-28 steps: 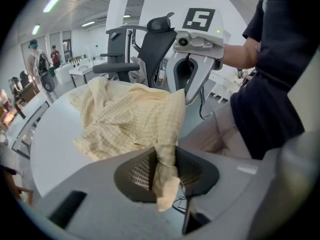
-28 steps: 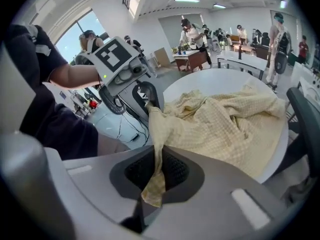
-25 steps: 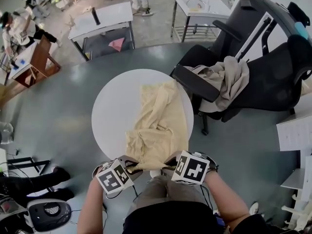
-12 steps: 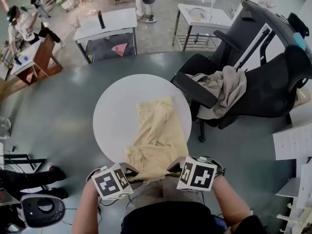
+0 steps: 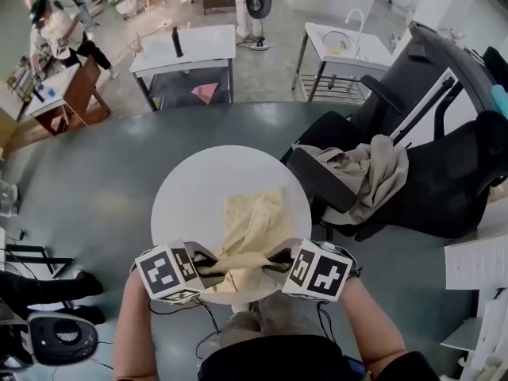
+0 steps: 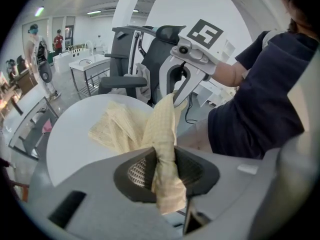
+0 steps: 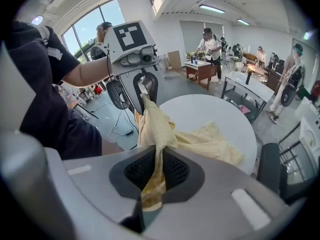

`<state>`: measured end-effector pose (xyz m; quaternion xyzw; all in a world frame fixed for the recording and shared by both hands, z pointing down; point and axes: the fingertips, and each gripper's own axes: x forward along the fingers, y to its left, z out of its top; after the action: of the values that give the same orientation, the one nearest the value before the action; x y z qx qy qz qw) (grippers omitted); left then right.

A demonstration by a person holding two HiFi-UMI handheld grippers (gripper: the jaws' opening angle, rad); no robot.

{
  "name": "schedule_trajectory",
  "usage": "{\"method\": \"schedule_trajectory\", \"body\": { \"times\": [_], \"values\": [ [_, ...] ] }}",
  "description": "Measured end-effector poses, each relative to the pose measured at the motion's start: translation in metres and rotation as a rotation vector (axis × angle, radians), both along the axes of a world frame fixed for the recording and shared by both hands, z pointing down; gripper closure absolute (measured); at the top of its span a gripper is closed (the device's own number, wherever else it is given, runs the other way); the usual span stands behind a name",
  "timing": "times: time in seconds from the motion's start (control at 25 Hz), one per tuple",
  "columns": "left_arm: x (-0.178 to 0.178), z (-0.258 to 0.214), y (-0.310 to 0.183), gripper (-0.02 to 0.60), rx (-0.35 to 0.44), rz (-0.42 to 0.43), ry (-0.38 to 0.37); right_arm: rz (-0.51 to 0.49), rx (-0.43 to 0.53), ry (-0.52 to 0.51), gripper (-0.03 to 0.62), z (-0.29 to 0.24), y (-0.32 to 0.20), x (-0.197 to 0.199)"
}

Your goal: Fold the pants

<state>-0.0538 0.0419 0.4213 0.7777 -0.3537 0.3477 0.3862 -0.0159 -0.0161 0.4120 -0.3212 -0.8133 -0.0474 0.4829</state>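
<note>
One pair of pale yellow pants (image 5: 252, 227) lies on the near half of the single round white table (image 5: 190, 197). Its near end is lifted off the edge and stretched between my two grippers. My left gripper (image 5: 208, 267) pinches the left corner; its jaws have just been opening slightly, with the fabric caught between the pads. My right gripper (image 5: 278, 262) is clenched on the right corner. To the right, one beige garment (image 5: 369, 173) drapes over a black office chair (image 5: 317, 169). The floor (image 5: 95, 173) is grey. Farther off I see one white worktable (image 5: 186, 42), one white sink table (image 5: 349, 42) and, far left, one person (image 5: 55, 30).
</note>
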Motion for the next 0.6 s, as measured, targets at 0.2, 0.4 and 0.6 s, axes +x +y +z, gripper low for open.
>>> {"method": "schedule_trajectory", "body": {
  "times": [0.2, 0.4, 0.6],
  "values": [
    [-0.046, 0.003, -0.036, 0.476, 0.004, -0.07, -0.033, -0.02, -0.003, -0.006, 0.569, 0.003, -0.035, -0.044],
    [-0.079, 0.016, -0.074, 0.471, 0.034, -0.126, -0.048, -0.013, -0.011, -0.005, 0.568, 0.016, -0.074, -0.075],
    [-0.122, 0.021, -0.117, 0.422, 0.155, -0.234, -0.133, 0.06, -0.031, -0.017, 0.568, 0.036, -0.113, -0.105]
  ]
}}
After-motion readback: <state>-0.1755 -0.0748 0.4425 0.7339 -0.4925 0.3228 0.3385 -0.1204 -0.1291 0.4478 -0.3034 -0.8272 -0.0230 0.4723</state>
